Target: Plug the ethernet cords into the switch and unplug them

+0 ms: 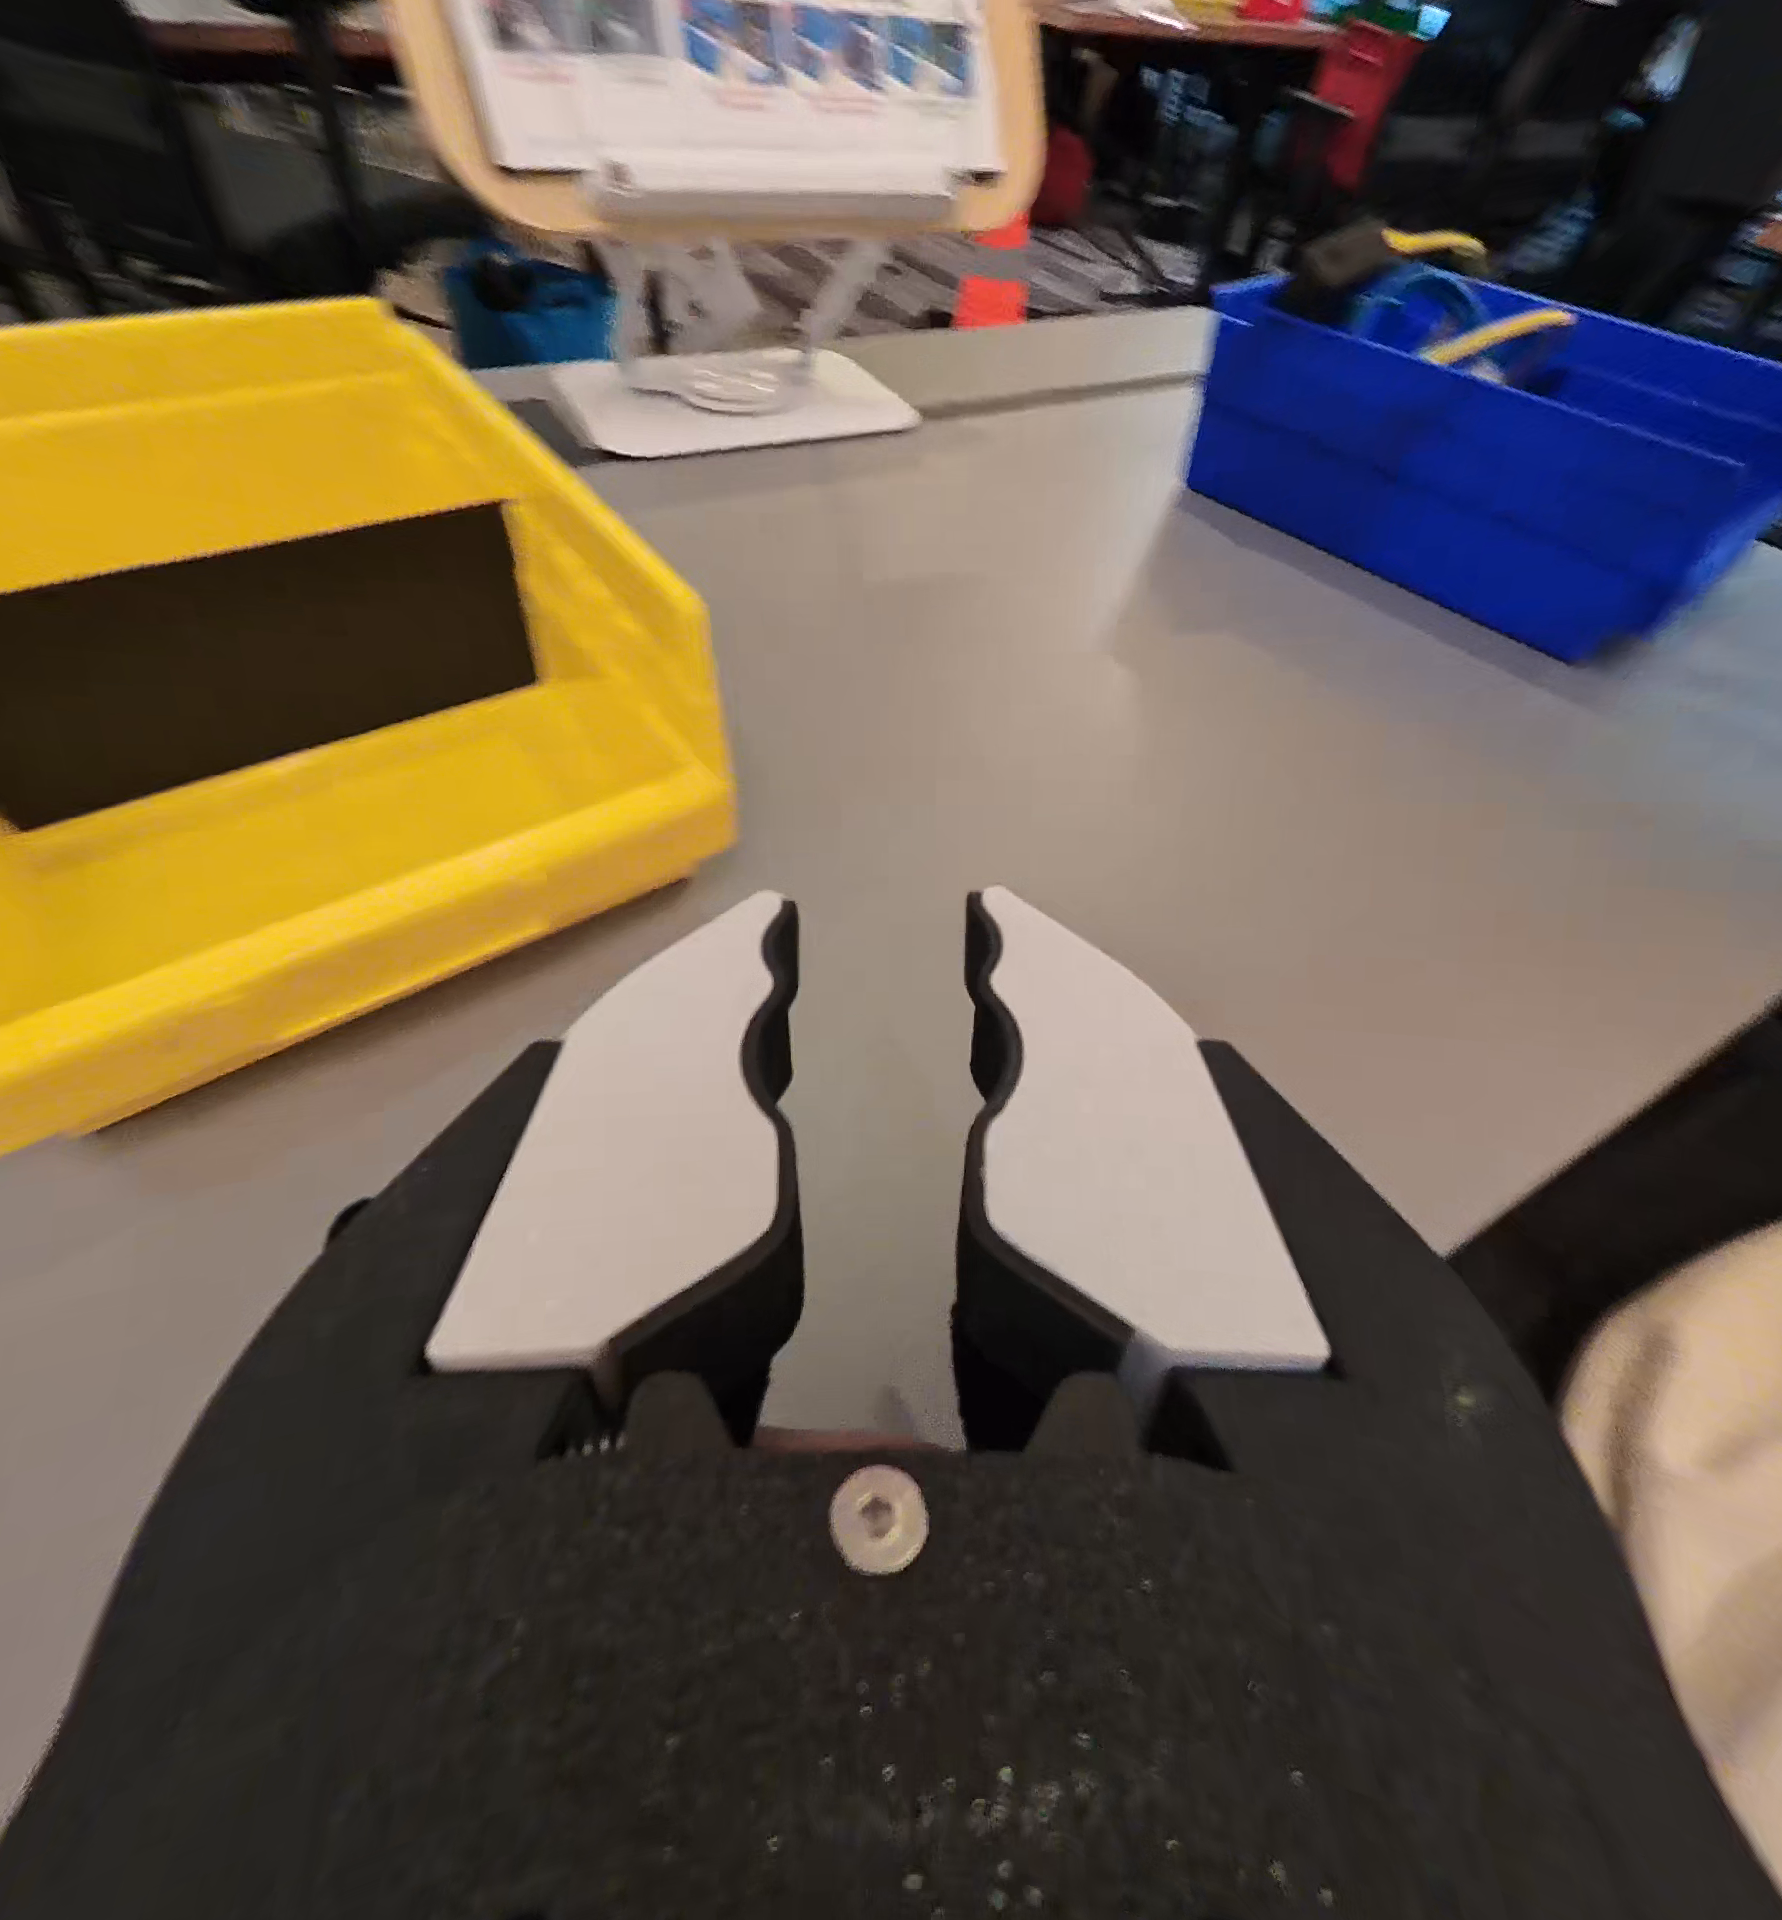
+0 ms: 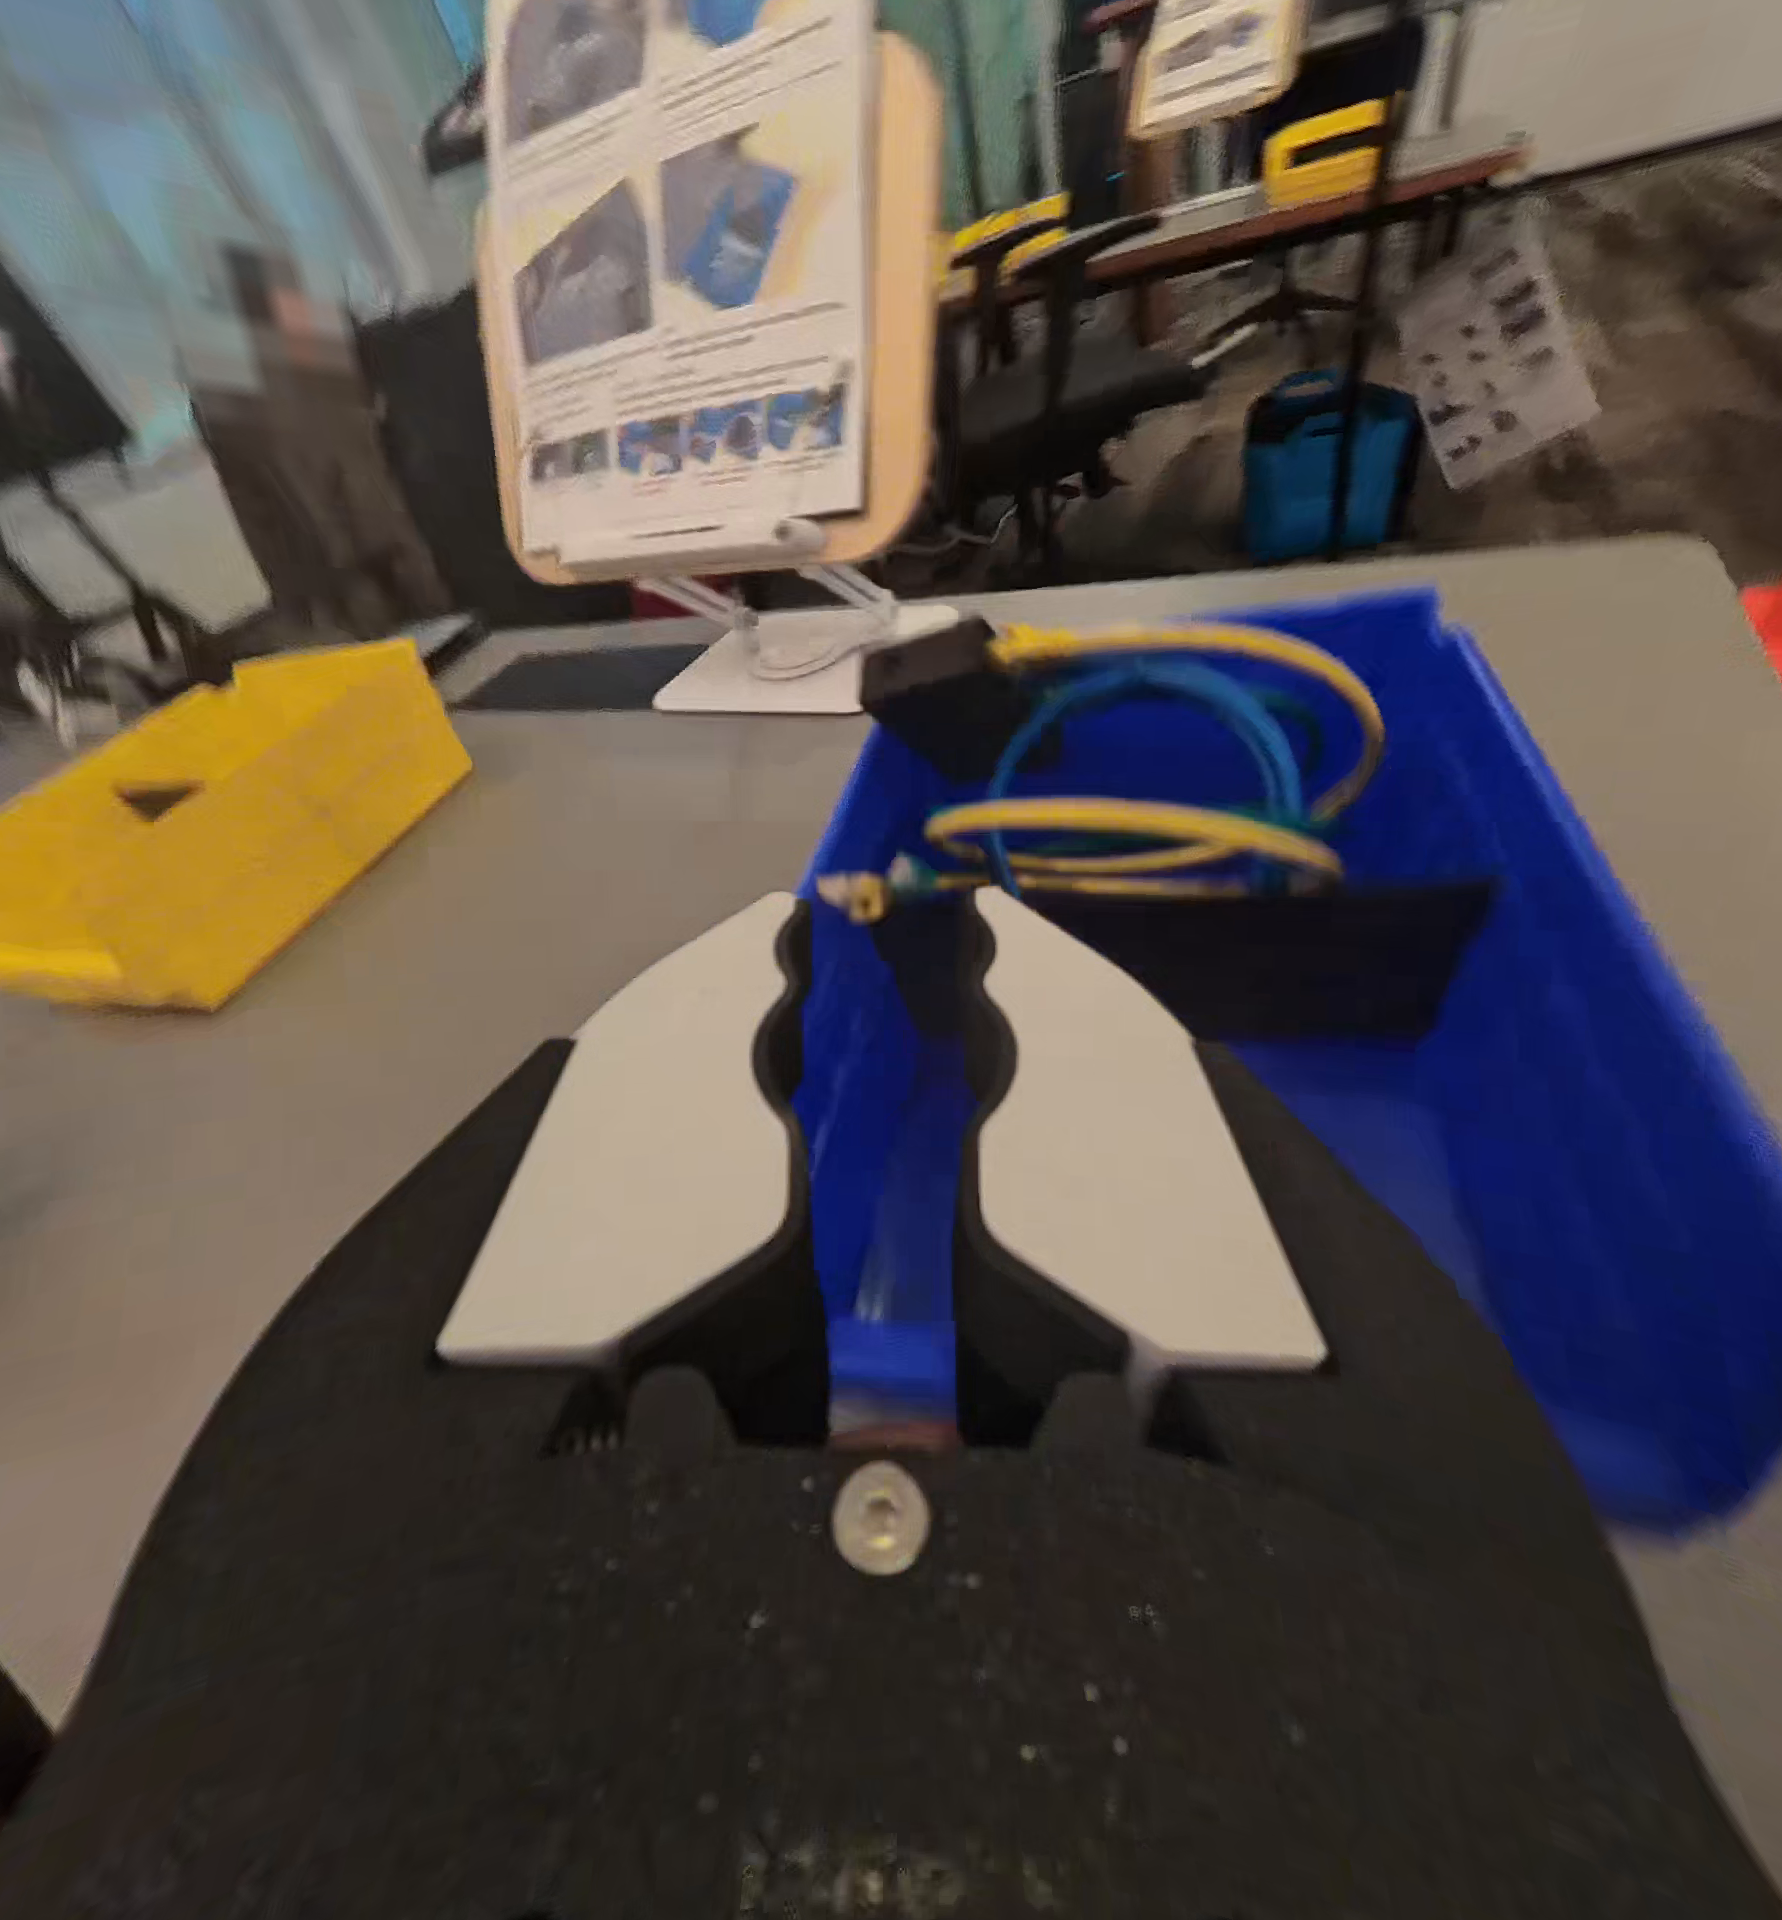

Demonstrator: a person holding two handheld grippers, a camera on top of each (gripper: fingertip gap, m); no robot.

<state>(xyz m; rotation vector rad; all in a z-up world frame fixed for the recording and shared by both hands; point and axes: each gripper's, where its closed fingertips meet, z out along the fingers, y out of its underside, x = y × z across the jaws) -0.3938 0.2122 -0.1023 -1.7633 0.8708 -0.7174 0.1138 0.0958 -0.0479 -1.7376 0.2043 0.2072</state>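
While my right gripper [image 2: 887,914] hangs parted and empty, the ethernet cords [image 2: 1157,831] and black switch [image 2: 944,691] lie just ahead in the blue bin [image 2: 1593,1039]. Left gripper [image 1: 882,914]: likewise parted, empty. Cords look light and limp; I would pinch the stiff plug [image 2: 861,896].

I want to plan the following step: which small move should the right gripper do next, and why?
Probably ease the right gripper forward and down into the blue bin, toward the loose yellow plug just ahead of its tips. Its jaws are open and empty, and the cords and black switch all lie in that bin.
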